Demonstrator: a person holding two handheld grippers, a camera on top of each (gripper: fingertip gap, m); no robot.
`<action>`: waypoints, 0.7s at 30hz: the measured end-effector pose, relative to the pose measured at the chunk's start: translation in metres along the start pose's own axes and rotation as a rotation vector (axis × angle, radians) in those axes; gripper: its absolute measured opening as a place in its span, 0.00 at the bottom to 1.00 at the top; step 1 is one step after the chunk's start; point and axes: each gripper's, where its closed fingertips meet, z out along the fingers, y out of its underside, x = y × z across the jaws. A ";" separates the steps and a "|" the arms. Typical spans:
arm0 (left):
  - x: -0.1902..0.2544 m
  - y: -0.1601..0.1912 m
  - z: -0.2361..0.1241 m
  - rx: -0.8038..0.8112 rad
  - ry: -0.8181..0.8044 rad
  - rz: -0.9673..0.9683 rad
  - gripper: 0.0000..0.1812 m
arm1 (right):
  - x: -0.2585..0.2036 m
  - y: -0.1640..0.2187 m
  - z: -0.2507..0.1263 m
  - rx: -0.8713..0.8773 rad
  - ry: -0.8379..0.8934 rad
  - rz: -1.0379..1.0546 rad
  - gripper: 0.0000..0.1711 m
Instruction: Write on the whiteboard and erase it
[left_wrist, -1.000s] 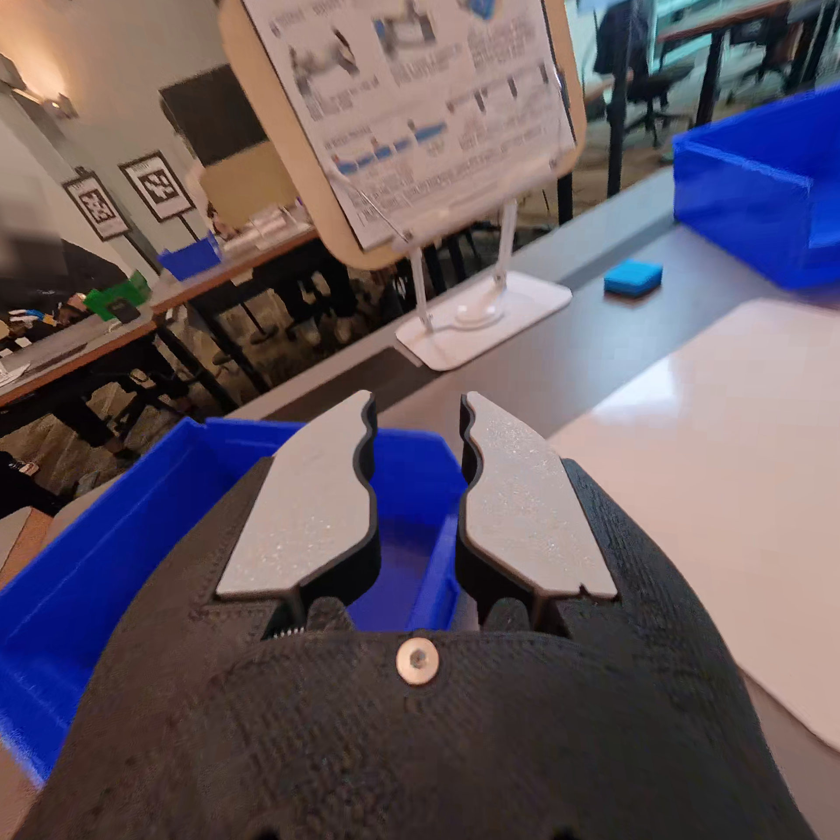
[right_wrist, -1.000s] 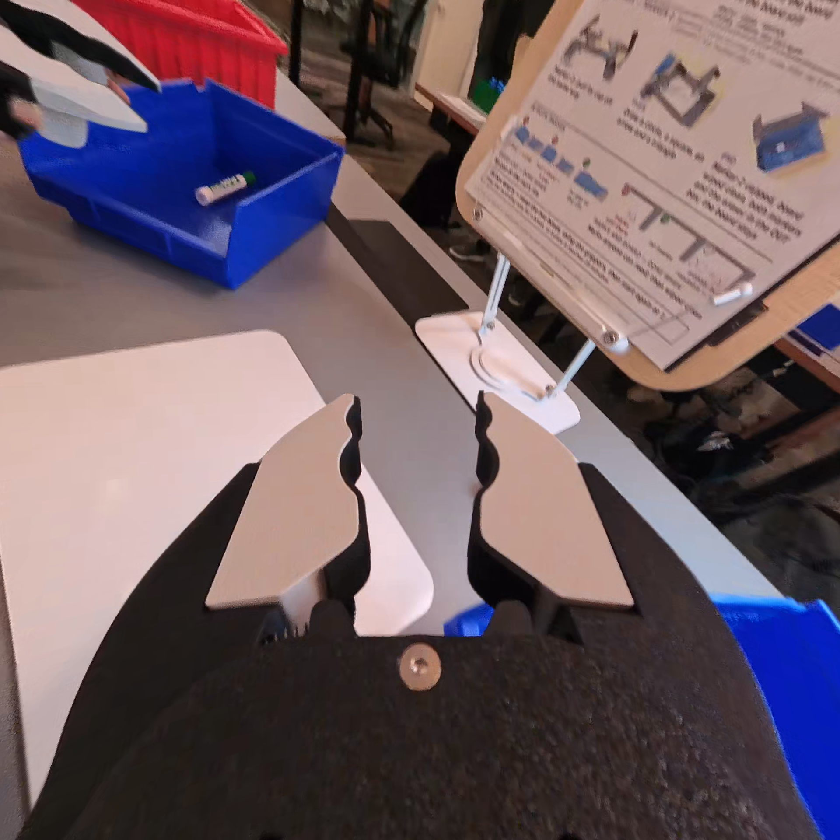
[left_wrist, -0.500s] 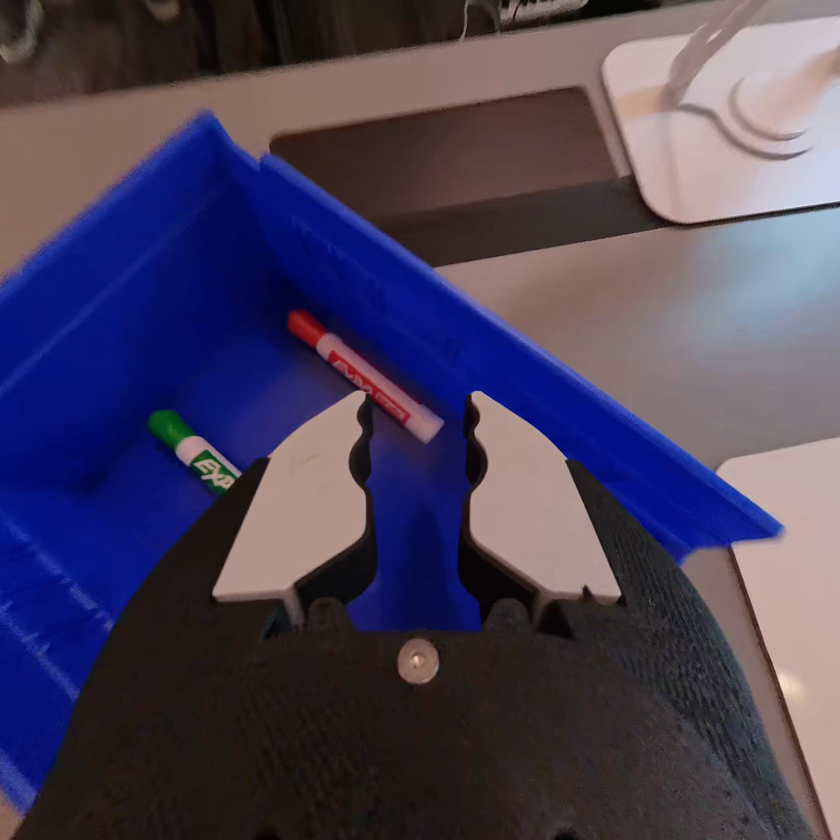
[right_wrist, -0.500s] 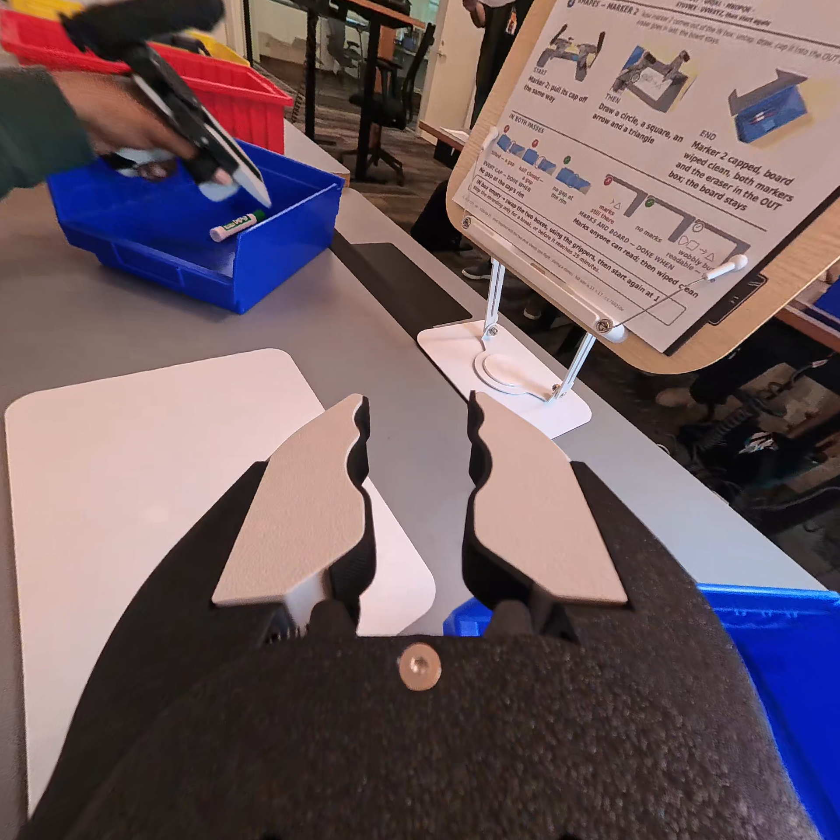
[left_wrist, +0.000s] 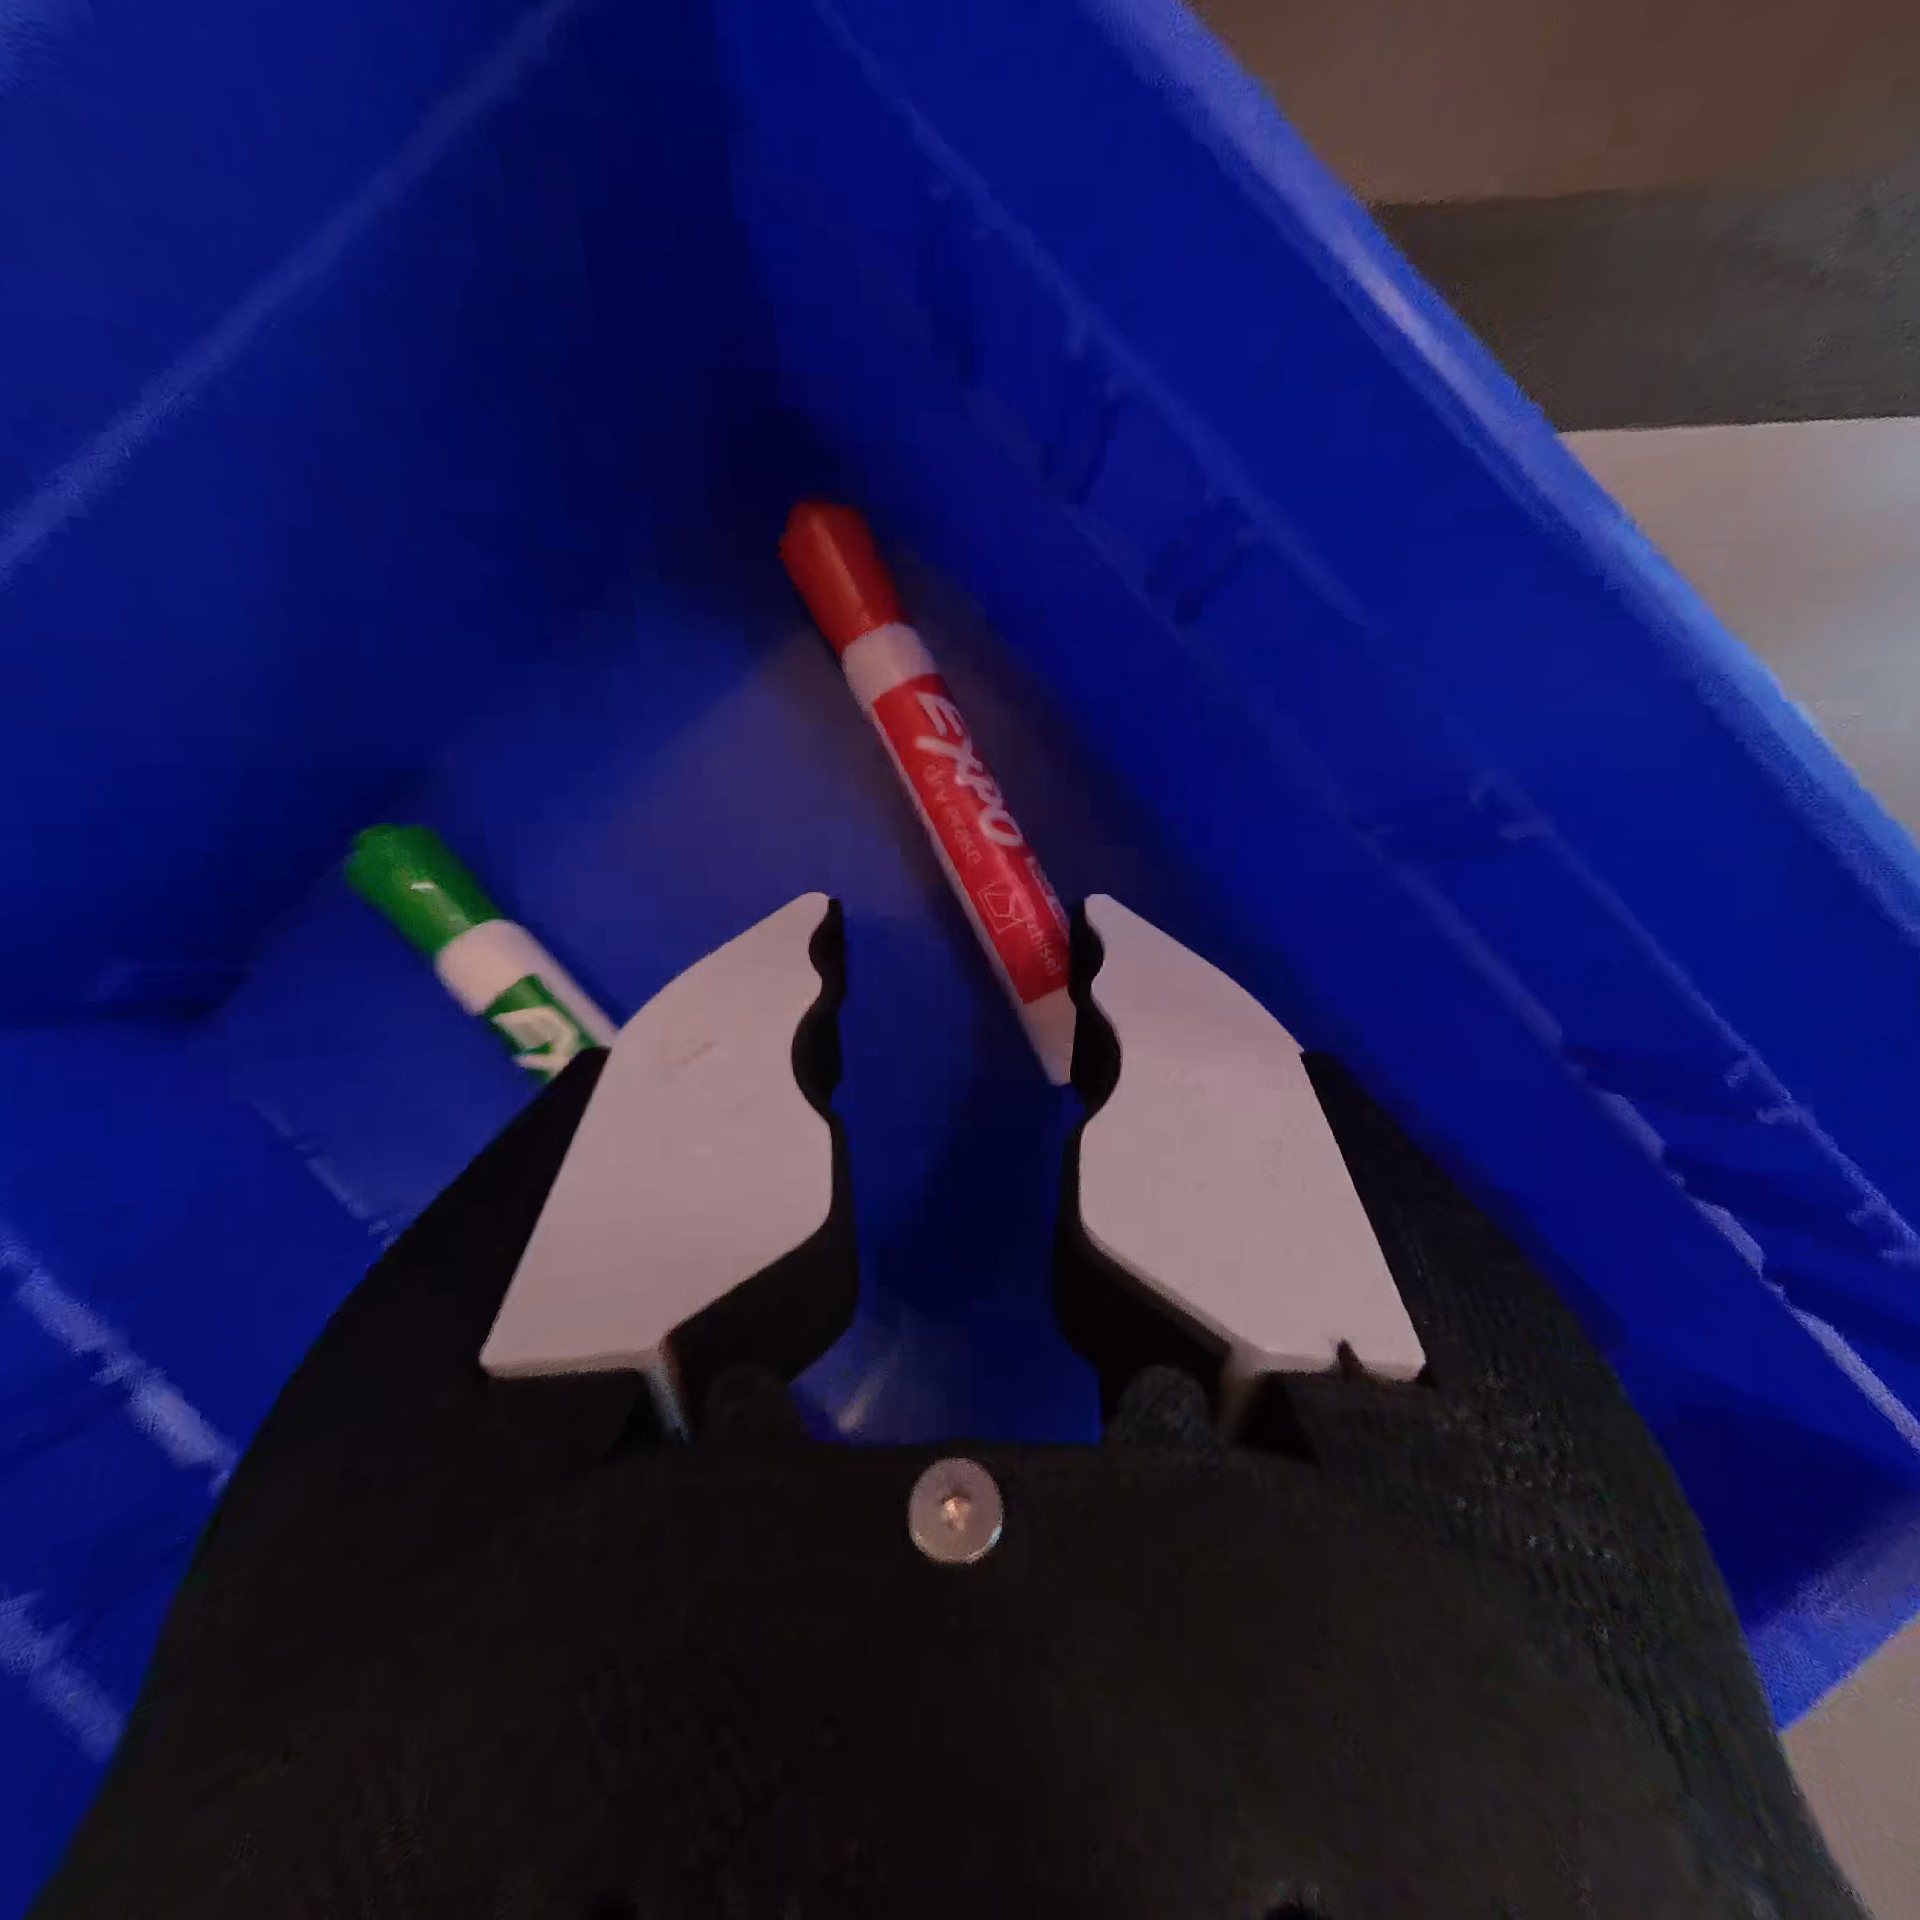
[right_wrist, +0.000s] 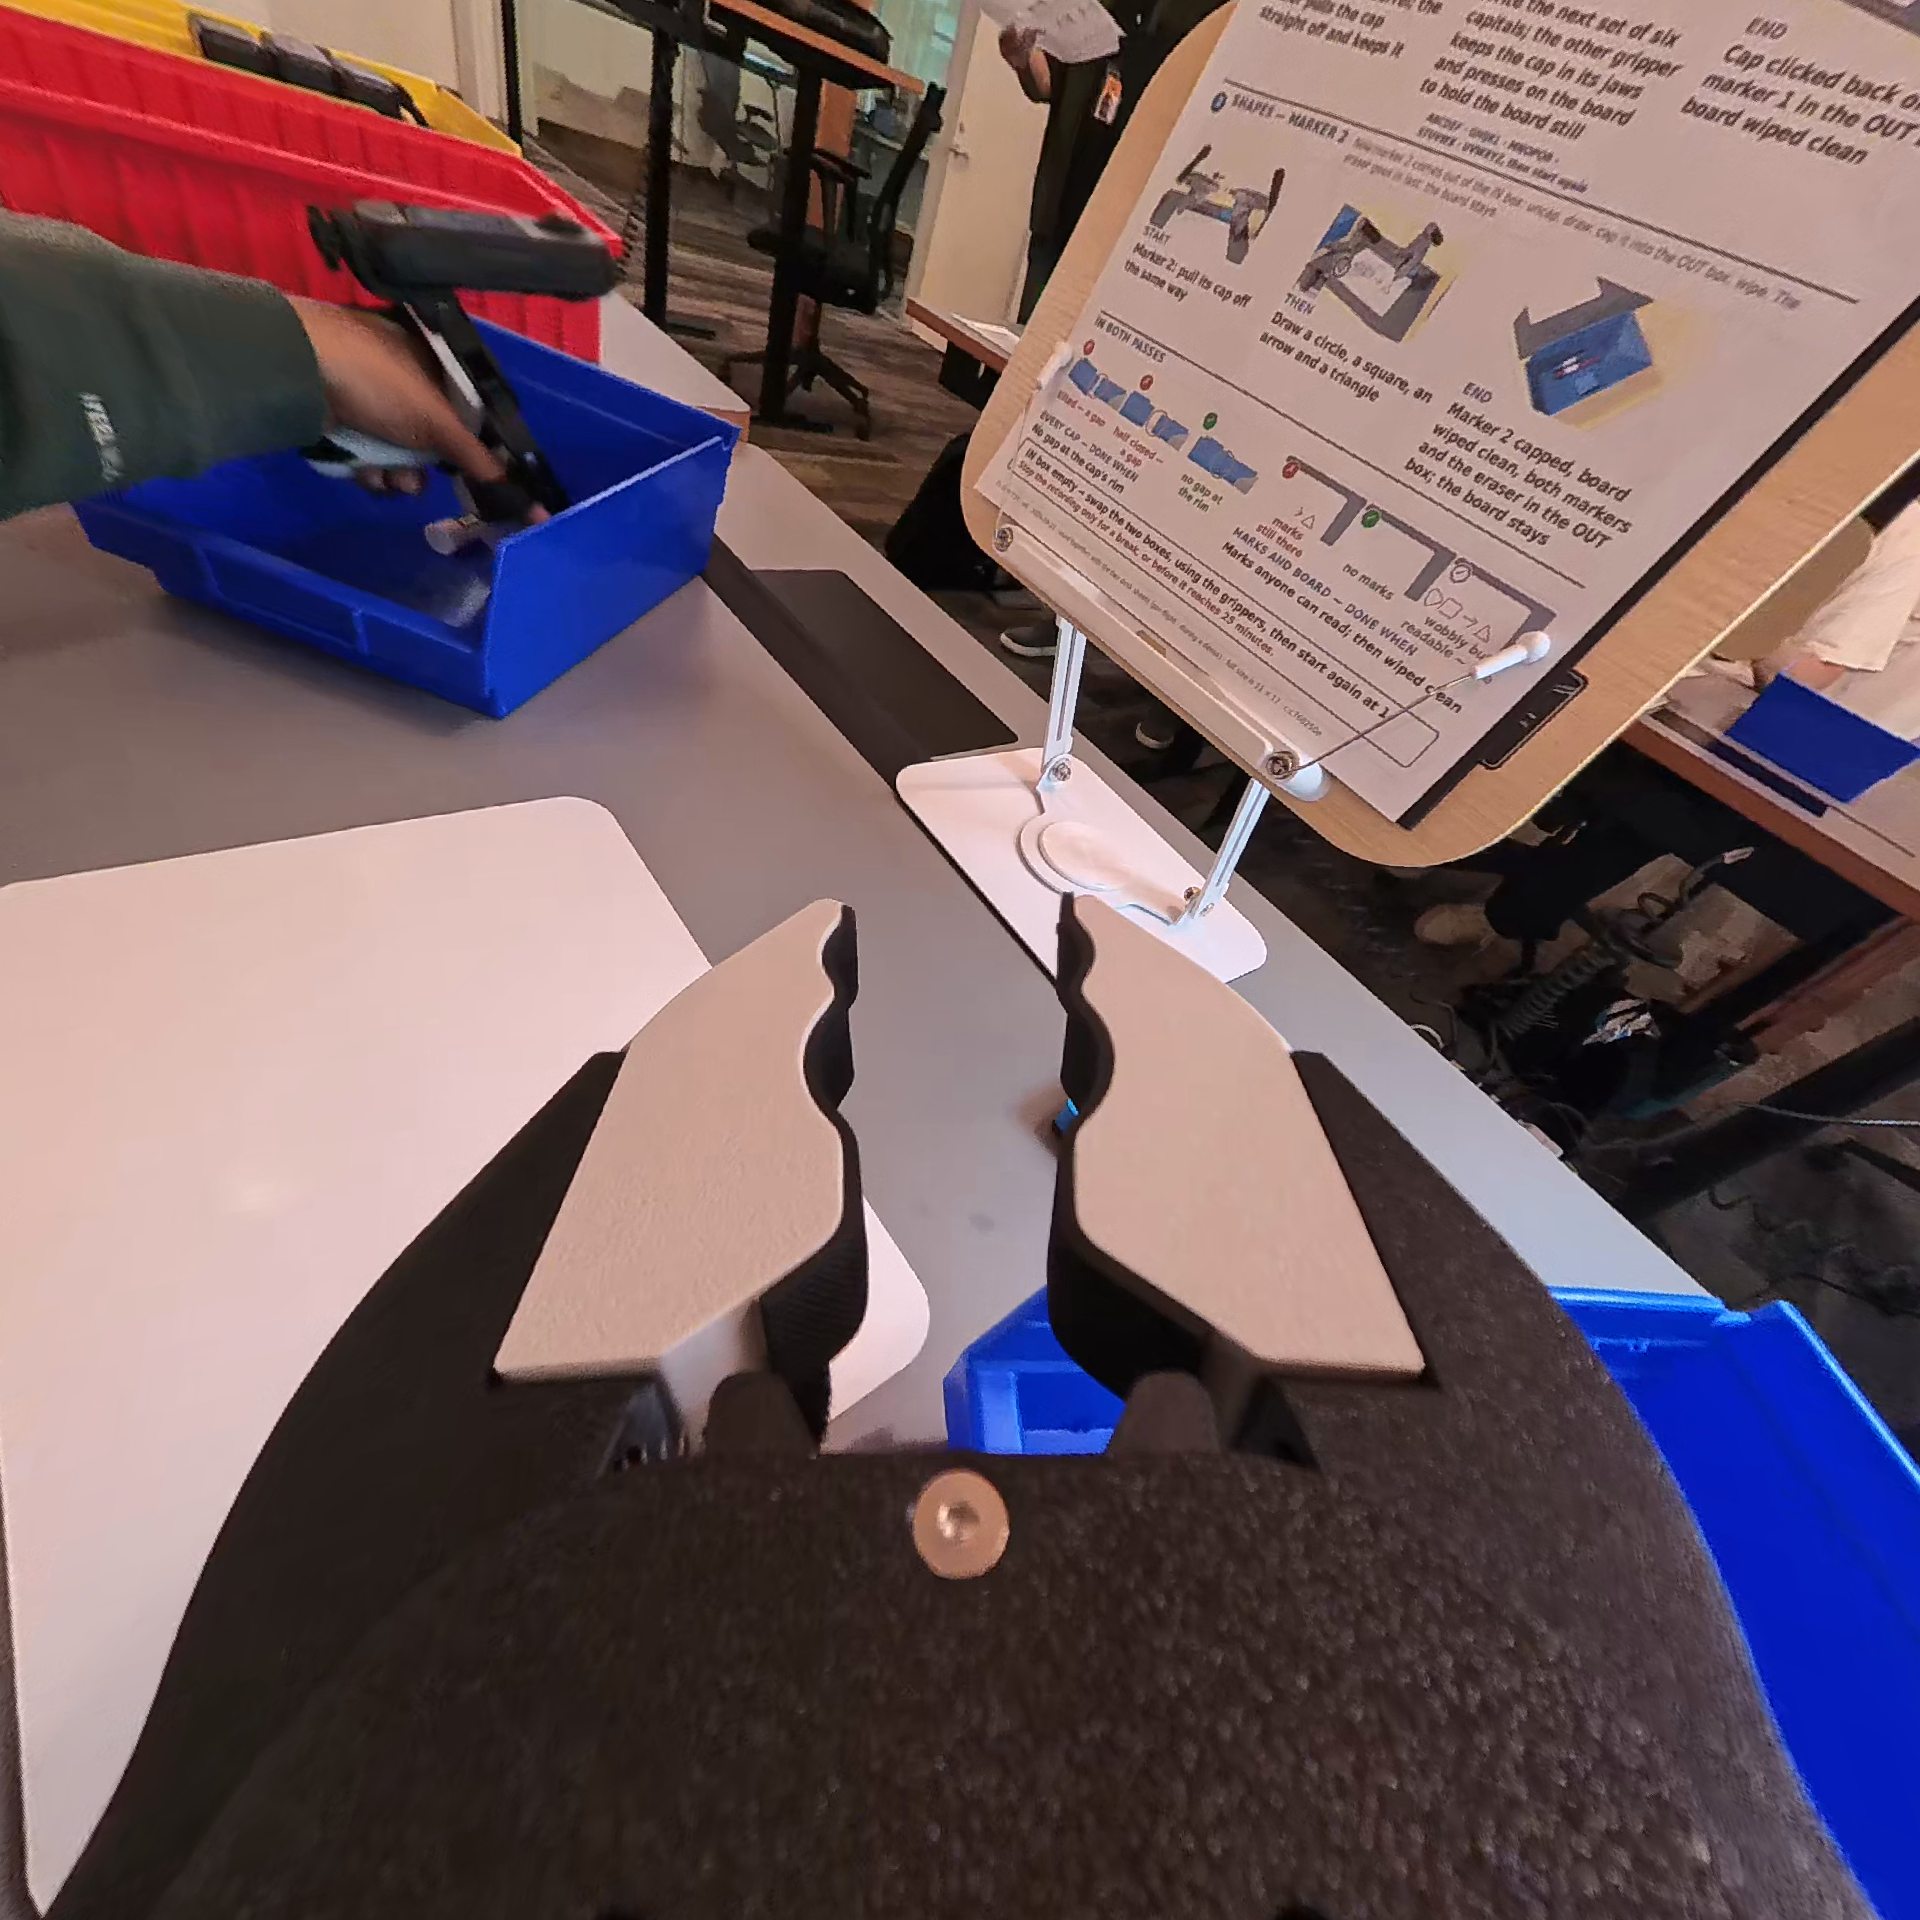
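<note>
In the left wrist view my left gripper (left_wrist: 954, 914) is open and reaches down into a blue bin (left_wrist: 1299, 582). A red marker (left_wrist: 935, 769) lies on the bin floor along the right wall, its white end beside my right finger. A green marker (left_wrist: 457, 935) lies to the left, partly hidden by my left finger. In the right wrist view my right gripper (right_wrist: 956, 920) is open and empty above the grey table, at the right edge of the blank whiteboard (right_wrist: 312, 1039). The left gripper (right_wrist: 488, 457) shows there inside the far blue bin (right_wrist: 582, 623).
An instruction sheet on a wooden board (right_wrist: 1455, 416) stands on a white stand (right_wrist: 1081, 862) at the table's far edge. A second blue bin (right_wrist: 1766, 1507) sits under my right gripper. Red and yellow bins (right_wrist: 208, 177) stand behind the far bin. A small blue thing (right_wrist: 1062, 1120) peeks past my right finger. My right fingertips sit around 55 cm from my left ones. From the left gripper's tips to the green marker (left_wrist: 457, 935) is close to 7 cm.
My left gripper has tipped down and moved deeper into the blue bin, closing in on the red marker. My right gripper has stayed open and shifted only slightly over the whiteboard's edge.
</note>
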 end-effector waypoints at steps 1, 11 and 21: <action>-0.007 -0.003 -0.009 0.013 -0.017 -0.002 0.23 | 0.002 0.001 0.000 0.000 0.001 0.001 0.22; -0.055 0.040 -0.003 -0.183 -0.173 -0.070 0.28 | 0.003 0.005 0.005 -0.022 -0.007 -0.017 0.21; -0.036 0.023 -0.007 -0.089 -0.134 0.079 0.11 | 0.000 0.000 0.000 -0.001 -0.008 -0.024 0.21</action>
